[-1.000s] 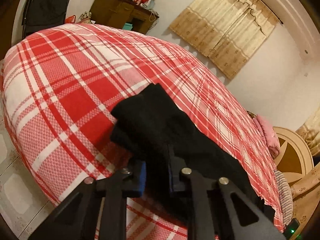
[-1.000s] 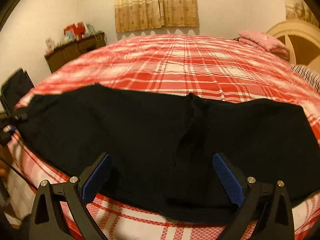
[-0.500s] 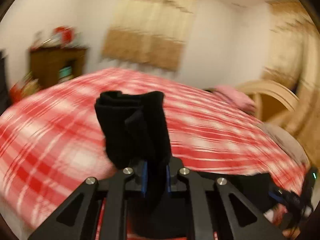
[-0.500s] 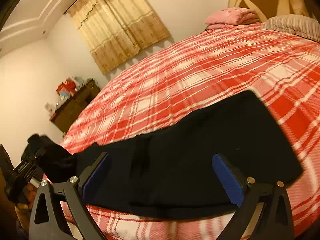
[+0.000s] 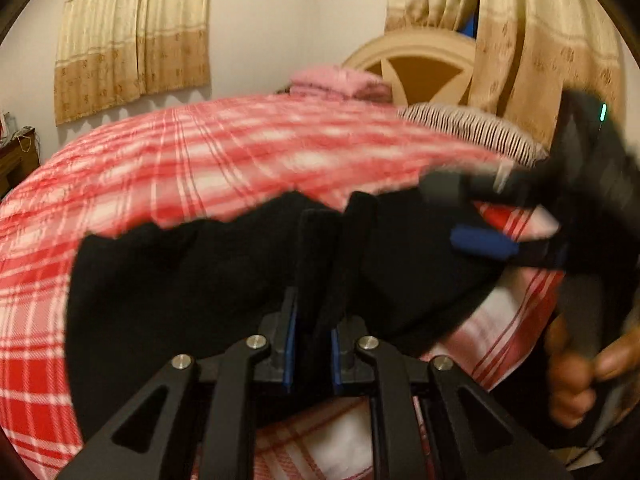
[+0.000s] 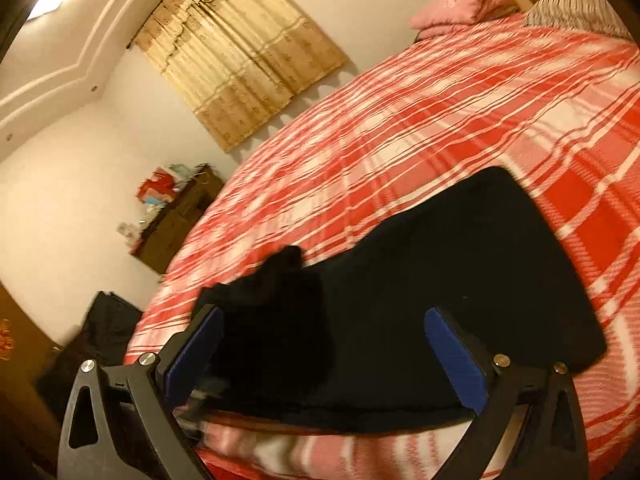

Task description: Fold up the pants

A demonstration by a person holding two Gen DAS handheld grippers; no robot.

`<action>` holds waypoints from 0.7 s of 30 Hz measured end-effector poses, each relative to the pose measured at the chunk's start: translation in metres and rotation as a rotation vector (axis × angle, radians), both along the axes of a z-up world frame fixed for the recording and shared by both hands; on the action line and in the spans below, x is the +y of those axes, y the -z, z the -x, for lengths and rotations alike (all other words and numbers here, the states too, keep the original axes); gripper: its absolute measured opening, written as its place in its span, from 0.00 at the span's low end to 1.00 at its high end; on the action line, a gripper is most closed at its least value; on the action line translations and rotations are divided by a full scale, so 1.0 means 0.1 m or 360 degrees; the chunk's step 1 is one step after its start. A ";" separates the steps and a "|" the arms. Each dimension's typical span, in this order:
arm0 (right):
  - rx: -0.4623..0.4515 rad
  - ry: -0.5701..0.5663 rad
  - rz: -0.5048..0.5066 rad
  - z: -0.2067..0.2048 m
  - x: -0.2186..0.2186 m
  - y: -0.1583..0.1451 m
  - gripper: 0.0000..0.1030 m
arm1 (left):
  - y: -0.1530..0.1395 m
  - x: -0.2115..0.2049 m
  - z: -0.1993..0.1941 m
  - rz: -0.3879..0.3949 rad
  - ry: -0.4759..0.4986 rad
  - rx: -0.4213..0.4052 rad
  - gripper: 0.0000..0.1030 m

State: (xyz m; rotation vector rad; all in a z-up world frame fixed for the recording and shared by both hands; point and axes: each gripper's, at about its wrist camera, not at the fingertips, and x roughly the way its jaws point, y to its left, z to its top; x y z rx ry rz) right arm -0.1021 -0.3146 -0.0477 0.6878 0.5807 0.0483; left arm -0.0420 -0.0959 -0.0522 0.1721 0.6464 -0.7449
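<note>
**Black pants on the plaid bed, one end clamped in my left jaws**

My left gripper (image 5: pixel 311 344) has its jaws clamped on a bunched fold of the black pants (image 5: pixel 208 280), the blue pads pressed against the cloth from both sides. My right gripper (image 6: pixel 320 356) has its jaws wide apart, hovering over the pants (image 6: pixel 460 280) with nothing between the pads; whether the lower fingers touch the fabric I cannot tell through the blur.

The pants lie along the near edge of the bed (image 6: pixel 460 120), a broad flat part stretching toward the right and a rumpled, raised end at the left where my left jaws hold it. In the left wrist view the garment spreads across the near edge, and my right gripper (image 5: pixel 484 240) shows at the right side with my right hand (image 5: pixel 576 368) wrapped round its handle.

The bed wears a red and white plaid cover (image 5: pixel 200 152). At its far end sit a folded pink blanket (image 6: pixel 460 8) and a striped pillow (image 5: pixel 468 128) against a round cream headboard (image 5: pixel 420 68). Beige curtains (image 6: pixel 240 64) hang on the white wall, with another set (image 5: pixel 520 52) beside the headboard. A dark wooden cabinet (image 6: pixel 176 220) with red and pale clutter on top stands off the bed's far left corner, and a black bag-like shape (image 6: pixel 100 328) sits near the left edge.
</note>
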 end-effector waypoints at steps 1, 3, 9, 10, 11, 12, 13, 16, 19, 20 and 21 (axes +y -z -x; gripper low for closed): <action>-0.0002 -0.0014 -0.0014 -0.02 0.01 0.00 0.99 | 0.03 0.01 0.00 -0.0002 -0.0005 0.0002 0.14; 0.0007 -0.0059 -0.0056 -0.11 0.04 0.02 0.99 | 0.02 0.01 0.03 -0.0006 -0.0004 -0.0028 0.14; -0.0011 -0.0169 -0.0183 -0.44 0.03 0.04 0.99 | 0.05 -0.01 0.06 -0.0017 -0.0005 -0.0044 0.14; -0.0003 -0.0183 -0.0181 -0.51 0.04 0.05 0.98 | 0.07 -0.02 0.06 -0.0017 -0.0005 -0.0047 0.14; 0.0006 -0.0191 -0.0178 -0.55 0.05 0.07 0.96 | 0.08 -0.03 0.06 -0.0020 -0.0005 -0.0052 0.14; 0.0021 -0.0207 -0.0174 -0.60 0.07 0.08 0.87 | 0.08 -0.04 0.06 -0.0022 -0.0001 -0.0055 0.14; 0.0049 -0.0244 -0.0184 -0.65 0.10 0.12 0.74 | 0.09 -0.04 0.06 -0.0026 0.0001 -0.0051 0.14; 0.0124 -0.0294 -0.0199 -0.72 0.18 0.23 0.70 | 0.11 -0.05 0.02 -0.0039 -0.0002 -0.0011 0.14; 0.0186 -0.0320 -0.0142 -0.77 0.28 0.27 0.70 | 0.13 -0.06 0.00 -0.0057 -0.0005 0.0017 0.14; 0.0204 -0.0331 -0.0127 -0.80 0.29 0.27 0.70 | 0.13 -0.07 0.00 -0.0069 -0.0005 0.0022 0.14; 0.0219 -0.0338 -0.0123 -0.82 0.29 0.27 0.70 | 0.13 -0.08 0.00 -0.0081 -0.0005 0.0030 0.14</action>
